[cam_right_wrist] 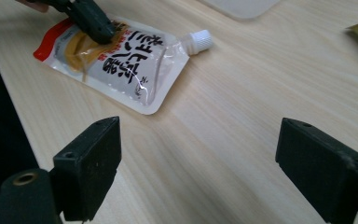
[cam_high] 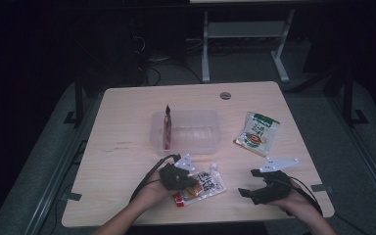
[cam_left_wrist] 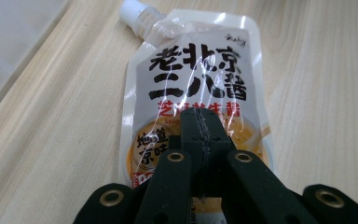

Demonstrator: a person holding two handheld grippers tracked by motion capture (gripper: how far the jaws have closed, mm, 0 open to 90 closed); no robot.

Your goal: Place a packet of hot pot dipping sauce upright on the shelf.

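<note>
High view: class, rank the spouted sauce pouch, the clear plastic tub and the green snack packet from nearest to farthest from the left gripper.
1. Spouted sauce pouch: under the left gripper, near edge.
2. Clear plastic tub: just beyond, table middle.
3. Green snack packet: farther off, right side.

Dim room, dark grey floor [cam_high: 254, 63]. Light wood table [cam_high: 127, 147] w/ grey grommet [cam_high: 225, 95]; white desk frame [cam_high: 245, 34] behind, cables [cam_high: 152, 63] on floor.
</note>
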